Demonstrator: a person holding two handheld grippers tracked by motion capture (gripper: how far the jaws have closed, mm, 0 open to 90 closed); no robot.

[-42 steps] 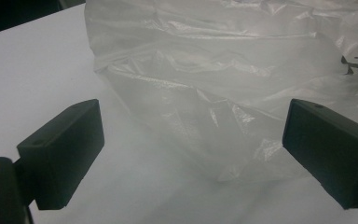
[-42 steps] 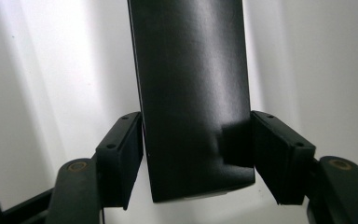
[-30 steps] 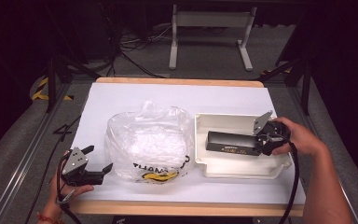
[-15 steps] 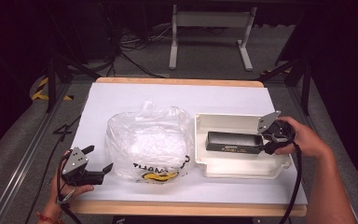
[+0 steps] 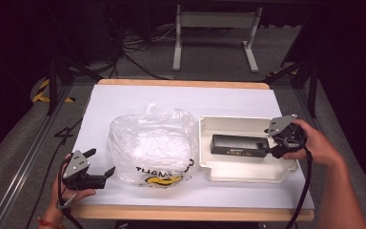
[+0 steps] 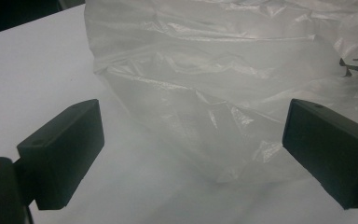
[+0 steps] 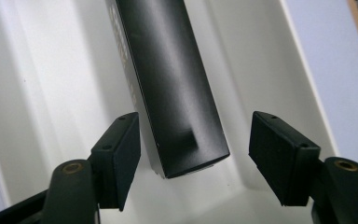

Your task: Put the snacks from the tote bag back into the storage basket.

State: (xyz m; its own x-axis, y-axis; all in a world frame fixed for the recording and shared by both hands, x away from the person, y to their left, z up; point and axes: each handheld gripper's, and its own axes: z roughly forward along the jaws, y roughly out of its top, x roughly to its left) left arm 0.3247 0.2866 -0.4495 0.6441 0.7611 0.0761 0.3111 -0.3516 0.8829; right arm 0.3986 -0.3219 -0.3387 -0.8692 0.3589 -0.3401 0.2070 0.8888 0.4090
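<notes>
Black box [image 5: 239,145], one, lies in one white tray [image 5: 228,125] beside one plastic bag [image 5: 150,143] on a white-topped table [image 5: 124,98] over grey floor, both the left gripper [image 5: 100,164] and right gripper [image 5: 270,143] gaping, empty.

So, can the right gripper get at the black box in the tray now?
Probably yes: the right gripper has its jaws open on either side of the black box end, with nothing between them in the white tray.

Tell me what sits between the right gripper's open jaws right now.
The near end of the black box, lying in the white tray, sits between the right gripper's open jaws, untouched by either, in the right gripper view.
</notes>
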